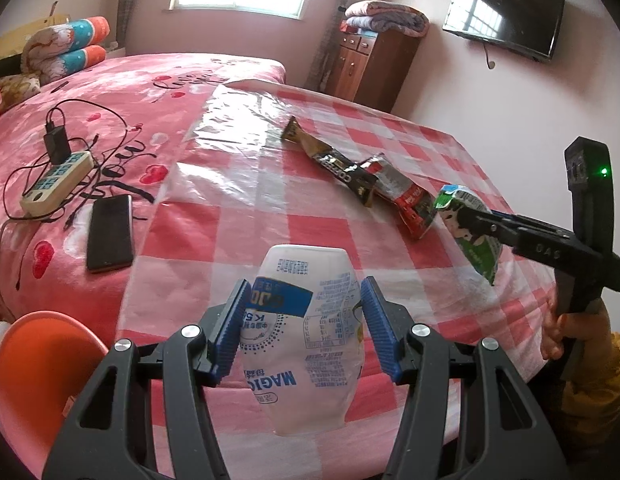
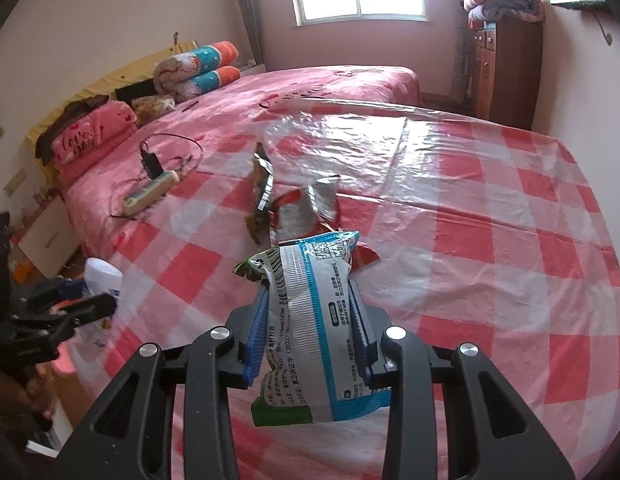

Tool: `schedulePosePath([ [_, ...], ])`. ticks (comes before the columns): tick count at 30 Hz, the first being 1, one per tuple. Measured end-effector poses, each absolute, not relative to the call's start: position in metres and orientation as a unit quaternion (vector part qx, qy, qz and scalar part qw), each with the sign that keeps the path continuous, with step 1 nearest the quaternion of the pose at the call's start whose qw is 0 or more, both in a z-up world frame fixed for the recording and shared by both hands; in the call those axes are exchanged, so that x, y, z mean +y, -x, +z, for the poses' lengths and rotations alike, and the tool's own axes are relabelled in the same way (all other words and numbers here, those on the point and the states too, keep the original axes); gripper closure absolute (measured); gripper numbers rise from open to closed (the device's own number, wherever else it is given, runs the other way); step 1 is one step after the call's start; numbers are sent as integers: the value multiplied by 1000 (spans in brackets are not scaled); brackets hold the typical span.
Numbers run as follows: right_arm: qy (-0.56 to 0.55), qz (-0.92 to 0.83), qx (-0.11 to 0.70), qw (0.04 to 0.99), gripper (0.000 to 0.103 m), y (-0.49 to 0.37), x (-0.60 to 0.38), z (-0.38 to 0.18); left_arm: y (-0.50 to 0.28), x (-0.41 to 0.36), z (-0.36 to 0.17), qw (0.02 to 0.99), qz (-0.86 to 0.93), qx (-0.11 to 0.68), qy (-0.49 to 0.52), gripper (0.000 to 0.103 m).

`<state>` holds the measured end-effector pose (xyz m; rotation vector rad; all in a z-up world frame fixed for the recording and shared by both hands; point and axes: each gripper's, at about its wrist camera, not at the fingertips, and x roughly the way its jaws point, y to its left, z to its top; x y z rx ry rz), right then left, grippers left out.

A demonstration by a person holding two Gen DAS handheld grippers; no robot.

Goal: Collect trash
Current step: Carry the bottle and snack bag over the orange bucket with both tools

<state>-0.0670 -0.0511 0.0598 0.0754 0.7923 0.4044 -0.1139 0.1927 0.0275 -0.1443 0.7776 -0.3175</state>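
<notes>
My left gripper [image 1: 303, 320] is shut on a white plastic packet with blue print [image 1: 305, 344], held above the near edge of the checked cloth. My right gripper [image 2: 310, 320] is shut on a green and white snack wrapper [image 2: 314, 328]; it also shows in the left wrist view [image 1: 468, 232], held above the cloth at the right. A black coffee sachet [image 1: 338, 164] and a red and silver wrapper [image 1: 406, 196] lie on the cloth; they also show in the right wrist view, the sachet [image 2: 261, 192] and the wrapper [image 2: 310, 208].
An orange bin [image 1: 33, 372] stands low at the left by the bed. A red and white checked plastic cloth [image 1: 249, 216] covers the pink bed. A black phone [image 1: 109, 232], a power strip [image 1: 55, 184] with charger and cables lie on the bed at left.
</notes>
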Motion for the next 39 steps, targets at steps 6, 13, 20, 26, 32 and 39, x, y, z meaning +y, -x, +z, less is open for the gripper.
schedulePosePath([
  [6,-56,227,383,894,66,68,-35,74,119,212,32,917,-135,367,80,45],
  [13,-55,286,386,875,66,70,6,89,130,242,40,926,-104,352,90,45],
  [20,-35,376,406,832,66,78,77,90,145,276,41,930,-60,347,100,45],
  [26,-6,439,414,797,66,89,147,91,160,320,31,927,-3,355,118,45],
  [32,-4,474,428,770,66,91,191,84,173,365,15,918,51,365,144,45],
  [39,9,501,438,746,65,101,232,73,182,399,-10,902,96,383,177,45],
])
